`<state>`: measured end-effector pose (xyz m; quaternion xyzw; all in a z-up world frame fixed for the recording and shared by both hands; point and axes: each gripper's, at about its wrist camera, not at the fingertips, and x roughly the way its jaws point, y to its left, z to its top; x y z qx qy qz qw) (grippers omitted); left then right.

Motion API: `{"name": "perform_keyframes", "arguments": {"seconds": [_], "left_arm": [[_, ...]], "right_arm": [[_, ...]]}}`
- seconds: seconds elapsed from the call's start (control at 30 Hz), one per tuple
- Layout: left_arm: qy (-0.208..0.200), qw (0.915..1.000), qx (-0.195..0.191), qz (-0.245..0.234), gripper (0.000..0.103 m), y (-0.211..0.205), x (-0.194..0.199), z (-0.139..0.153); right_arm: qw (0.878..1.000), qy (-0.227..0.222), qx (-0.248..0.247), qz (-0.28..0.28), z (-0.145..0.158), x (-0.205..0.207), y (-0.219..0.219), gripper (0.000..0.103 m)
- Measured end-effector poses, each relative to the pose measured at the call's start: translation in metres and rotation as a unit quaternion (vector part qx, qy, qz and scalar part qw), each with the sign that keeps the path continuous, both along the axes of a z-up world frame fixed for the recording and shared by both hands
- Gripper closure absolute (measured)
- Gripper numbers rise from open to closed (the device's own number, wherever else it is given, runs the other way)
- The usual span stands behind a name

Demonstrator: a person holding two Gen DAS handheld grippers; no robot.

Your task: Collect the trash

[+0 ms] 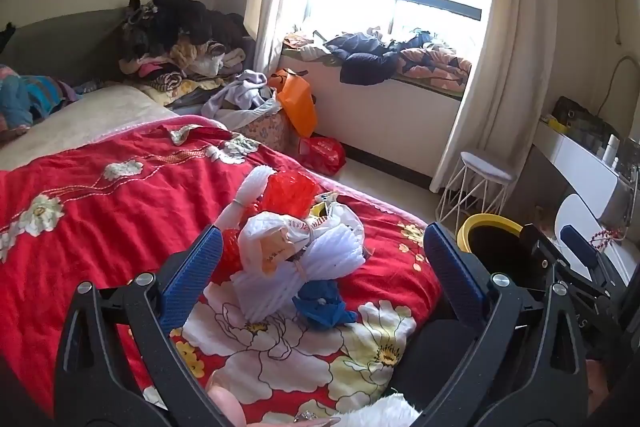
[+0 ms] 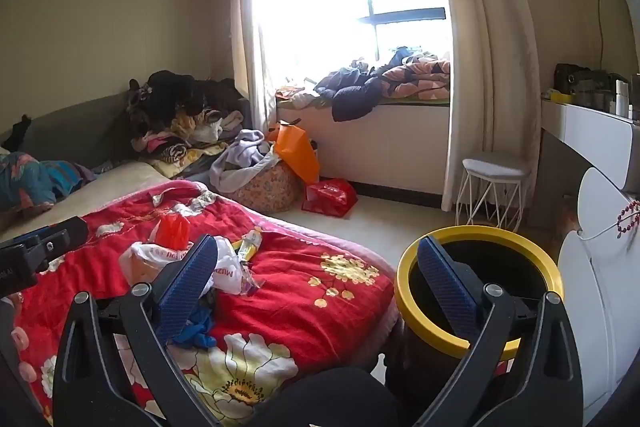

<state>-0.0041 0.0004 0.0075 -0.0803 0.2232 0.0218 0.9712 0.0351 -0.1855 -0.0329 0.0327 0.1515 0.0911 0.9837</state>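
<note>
The trash pile lies on the bed near its foot edge, long axis running away from the cameras; bare floor separates bed and window seat. The yellow-rimmed bin stands just beside the bed corner. Left gripper and right gripper are both spread wide, holding nothing.

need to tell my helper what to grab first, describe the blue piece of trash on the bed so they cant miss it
Start at the red floral bedspread and find the trash heap near its foot end. The crumpled blue scrap lies at the heap's near edge, against the white foam netting. It is the only blue piece among white and red ones.
</note>
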Motion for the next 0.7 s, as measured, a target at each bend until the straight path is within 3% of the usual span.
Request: {"name": "perform_keyframes", "arguments": {"seconds": [0.7], "left_arm": [[-0.02, 0.9998, 0.005, -0.002, 0.01, -0.0003, -0.0057, 0.0083]], "right_arm": [[1.0, -0.015, 0.005, -0.002, 0.0086, -0.0049, -0.0053, 0.006]]}}
